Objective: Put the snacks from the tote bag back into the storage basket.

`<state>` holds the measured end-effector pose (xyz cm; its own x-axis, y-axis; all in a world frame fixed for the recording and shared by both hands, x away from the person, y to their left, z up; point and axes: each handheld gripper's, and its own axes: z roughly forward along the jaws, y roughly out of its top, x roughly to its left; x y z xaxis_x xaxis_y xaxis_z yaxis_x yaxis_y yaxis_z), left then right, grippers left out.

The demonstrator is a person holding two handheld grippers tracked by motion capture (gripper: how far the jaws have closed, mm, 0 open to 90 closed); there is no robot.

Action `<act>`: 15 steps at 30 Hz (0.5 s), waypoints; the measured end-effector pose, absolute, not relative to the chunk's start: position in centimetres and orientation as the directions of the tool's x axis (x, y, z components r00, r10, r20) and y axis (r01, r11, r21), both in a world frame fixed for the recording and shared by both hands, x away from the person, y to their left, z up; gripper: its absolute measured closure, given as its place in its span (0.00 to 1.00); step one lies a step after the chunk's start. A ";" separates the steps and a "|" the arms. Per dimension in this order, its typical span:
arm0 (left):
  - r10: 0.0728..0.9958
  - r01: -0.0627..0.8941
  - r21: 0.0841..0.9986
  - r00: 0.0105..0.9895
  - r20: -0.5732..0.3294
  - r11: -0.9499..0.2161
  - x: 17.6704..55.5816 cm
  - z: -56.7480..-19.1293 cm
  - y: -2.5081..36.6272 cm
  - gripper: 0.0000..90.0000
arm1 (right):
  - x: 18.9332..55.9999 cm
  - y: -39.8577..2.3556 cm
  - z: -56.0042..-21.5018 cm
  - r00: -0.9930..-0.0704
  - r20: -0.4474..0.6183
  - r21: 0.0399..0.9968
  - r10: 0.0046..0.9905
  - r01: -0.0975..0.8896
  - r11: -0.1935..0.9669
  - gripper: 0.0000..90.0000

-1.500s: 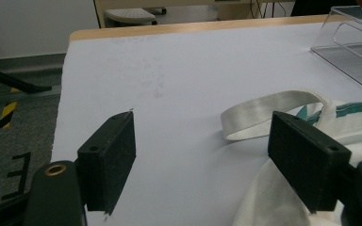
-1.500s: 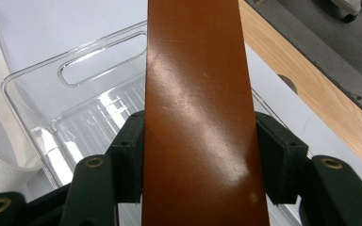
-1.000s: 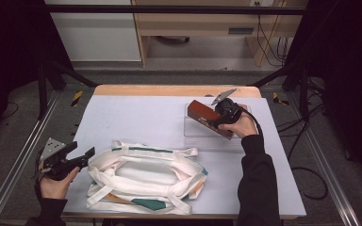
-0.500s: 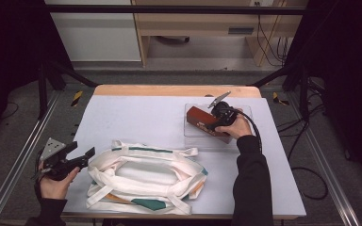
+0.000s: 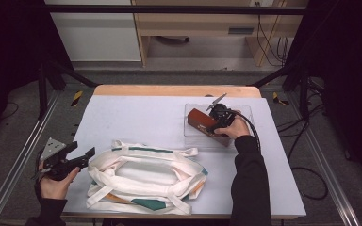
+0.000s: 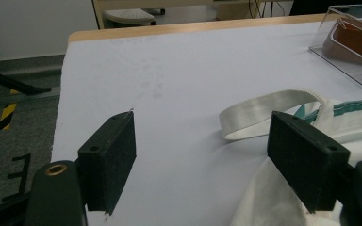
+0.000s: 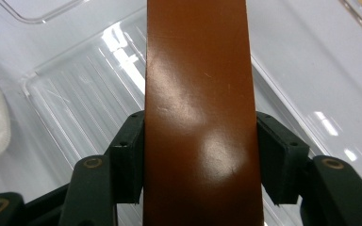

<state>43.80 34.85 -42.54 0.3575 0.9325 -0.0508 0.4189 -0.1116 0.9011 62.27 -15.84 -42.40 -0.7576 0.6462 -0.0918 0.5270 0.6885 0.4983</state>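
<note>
Now: right tongs (image 7: 200,165) clamp one brown box (image 7: 198,94); left tongs (image 6: 202,160) agape beside one bag (image 5: 146,174), seemingly empty.

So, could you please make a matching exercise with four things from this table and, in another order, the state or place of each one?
Things:
1. left gripper
2. right gripper
3. white tote bag
4. clear plastic tray

States or places:
a. lies on the near part of the table
b. shut on the brown box
c. sits on the far right of the table
d. open, fingers wide apart

Pairs: 1-d, 2-b, 3-a, 4-c
</note>
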 end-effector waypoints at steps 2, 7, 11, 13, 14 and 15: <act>0.933 0.421 0.901 0.355 -0.053 -0.109 43.8 -42.6 34.9 0.27 | 62.3 -15.9 -42.4 -0.758 -0.090 0.500 0.646 0.526 0.688 0.47; 0.933 0.420 0.901 0.356 -0.053 -0.109 43.8 -42.5 34.9 0.27 | 61.9 -16.1 -40.9 -0.746 -0.120 0.535 0.655 0.507 0.675 0.44; 0.932 0.416 0.903 0.358 -0.052 -0.109 43.7 -42.4 34.9 0.27 | 61.3 -16.4 -39.6 -0.730 -0.131 0.592 0.671 0.485 0.644 0.44; 0.932 0.412 0.905 0.359 -0.051 -0.109 43.6 -42.3 34.9 0.27 | 60.6 -16.6 -38.5 -0.706 -0.134 0.625 0.696 0.485 0.612 0.48; 0.932 0.412 0.905 0.359 -0.051 -0.109 43.6 -42.3 34.9 0.27 | 60.6 -16.6 -38.5 -0.706 -0.134 0.625 0.696 0.485 0.612 0.48; 0.932 0.410 0.906 0.359 -0.051 -0.109 43.6 -42.3 34.9 0.27 | 60.4 -16.7 -38.3 -0.701 -0.136 0.630 0.700 0.484 0.607 0.49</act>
<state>43.63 34.89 -42.28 0.3587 0.9321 -0.0506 0.4098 -0.1085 0.9057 60.36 -16.67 -38.26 -0.7008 0.7002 -0.1362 0.4841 0.6071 0.6301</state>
